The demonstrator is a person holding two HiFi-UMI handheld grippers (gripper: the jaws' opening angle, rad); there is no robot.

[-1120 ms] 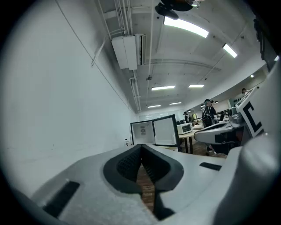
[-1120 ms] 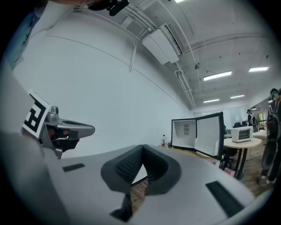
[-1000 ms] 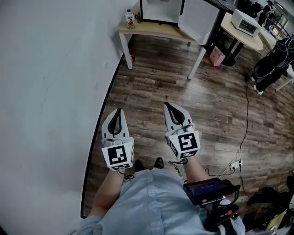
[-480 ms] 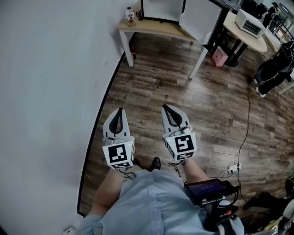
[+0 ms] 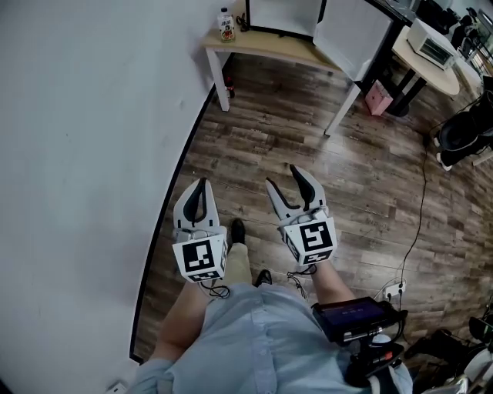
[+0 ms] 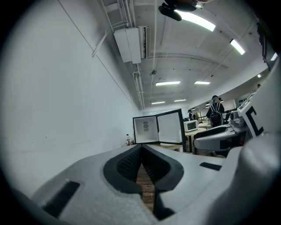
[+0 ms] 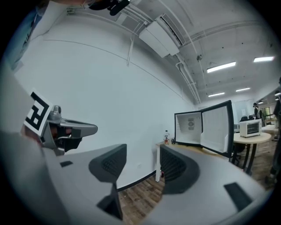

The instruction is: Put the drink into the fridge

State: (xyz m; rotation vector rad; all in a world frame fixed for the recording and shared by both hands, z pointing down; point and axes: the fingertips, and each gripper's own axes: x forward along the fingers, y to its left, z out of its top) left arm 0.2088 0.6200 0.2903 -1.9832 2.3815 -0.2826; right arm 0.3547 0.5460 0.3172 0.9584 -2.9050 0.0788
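Drink bottle [image 5: 226, 25] stands at my twelve o'clock in the head view, on the wooden table's [image 5: 266, 48] corner, just left of the open mini fridge [image 5: 285, 14]. In the left gripper view, my left gripper [image 6: 141, 146] has its jaws pressed together, empty. In the right gripper view, my right gripper [image 7: 142, 160] has just been opening, its jaws well apart with nothing between.

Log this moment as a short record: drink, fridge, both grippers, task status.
drink: bottle upright on the wooden table, left of the fridge
fridge: on the same table, door swung open
left gripper: jaws together, nothing between them
right gripper: jaws apart, have just been opening, nothing between them
position: both grippers over the wood floor, well short of the table
task status: drink not yet picked up
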